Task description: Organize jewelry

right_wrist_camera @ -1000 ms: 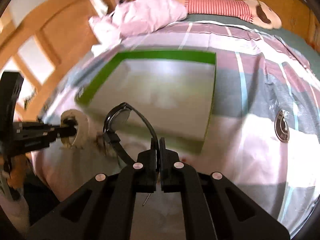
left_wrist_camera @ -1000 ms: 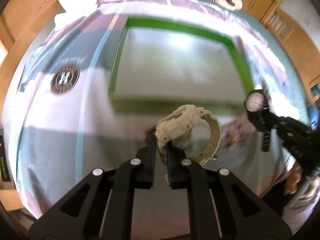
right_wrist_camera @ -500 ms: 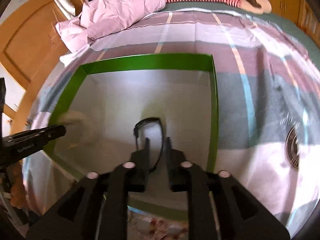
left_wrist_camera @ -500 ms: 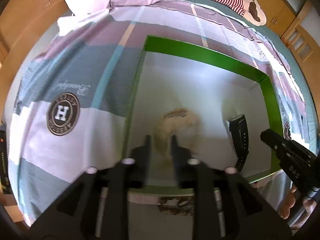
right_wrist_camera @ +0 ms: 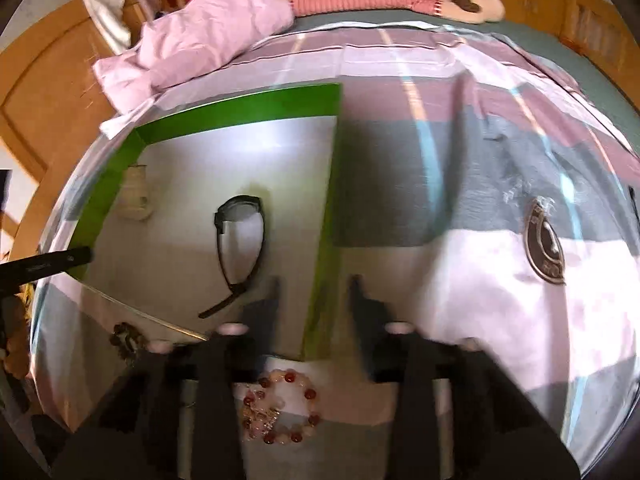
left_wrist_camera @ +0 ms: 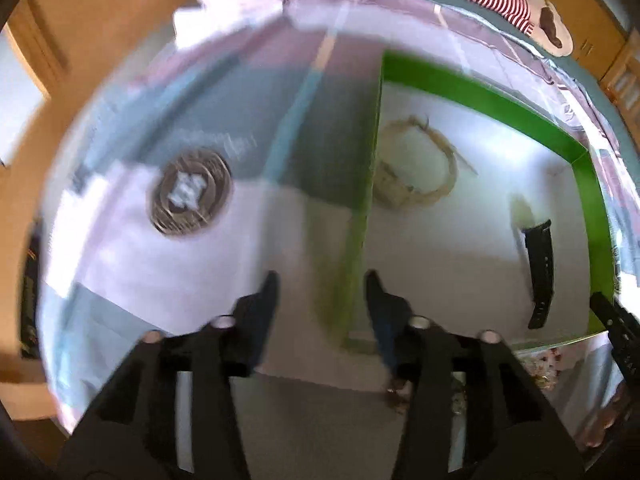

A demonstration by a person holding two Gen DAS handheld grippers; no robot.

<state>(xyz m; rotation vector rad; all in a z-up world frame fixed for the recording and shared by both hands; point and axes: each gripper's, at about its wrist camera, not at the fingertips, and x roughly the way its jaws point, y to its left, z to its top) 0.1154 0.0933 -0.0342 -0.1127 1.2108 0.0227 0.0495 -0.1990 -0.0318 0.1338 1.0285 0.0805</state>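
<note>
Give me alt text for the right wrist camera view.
The open right gripper hangs empty over the green box's right wall; inside lie a black watch and a beige watch. A red bead bracelet lies on the bedspread.

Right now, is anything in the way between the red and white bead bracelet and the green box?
Only the green-walled box's own near wall. The red and white bead bracelet lies on the bedspread just outside that corner, so it must go up over. The black watch inside lies further in.
</note>
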